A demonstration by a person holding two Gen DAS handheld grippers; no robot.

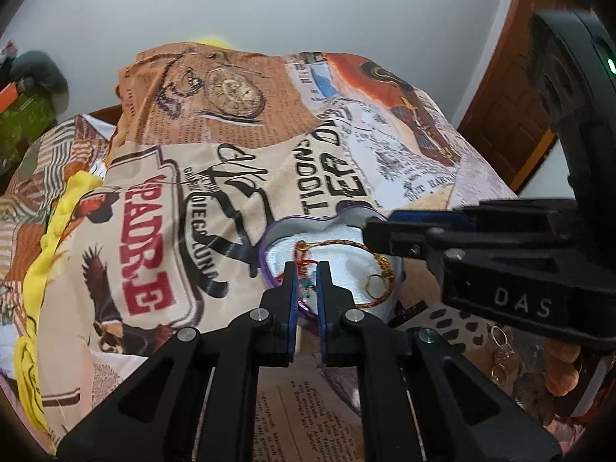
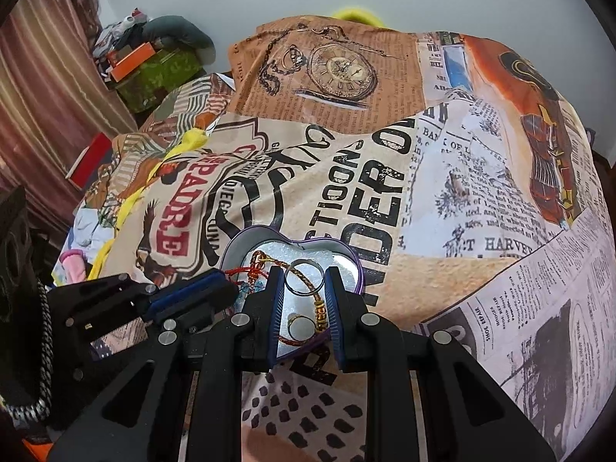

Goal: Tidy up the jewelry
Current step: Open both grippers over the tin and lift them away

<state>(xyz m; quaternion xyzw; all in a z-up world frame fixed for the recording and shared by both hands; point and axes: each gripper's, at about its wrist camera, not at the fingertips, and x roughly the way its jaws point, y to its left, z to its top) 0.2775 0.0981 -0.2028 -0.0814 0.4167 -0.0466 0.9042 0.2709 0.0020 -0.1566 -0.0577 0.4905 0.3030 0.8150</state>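
A purple heart-shaped tin (image 1: 269, 238) (image 2: 238, 242) with white foam lining sits on the printed bedsheet. It holds a red-gold braided bracelet (image 1: 346, 244) (image 2: 308, 281) and a gold ring (image 1: 375, 283) (image 2: 298, 327). My left gripper (image 1: 307, 281) has its fingers narrowly apart over the tin's near rim, around a red beaded piece (image 1: 306, 269). My right gripper (image 2: 304, 281) is over the tin and pinches a thin silver ring (image 2: 304, 278) between its blue pads; it shows in the left wrist view (image 1: 379, 227) at the tin's right edge.
Gold earrings (image 1: 500, 354) lie on the spotted cloth right of the tin. A yellow cloth (image 1: 50, 238) lies at the bed's left. Clutter and an orange box (image 2: 133, 59) stand far left by a curtain. A wooden door (image 1: 512, 96) is at right.
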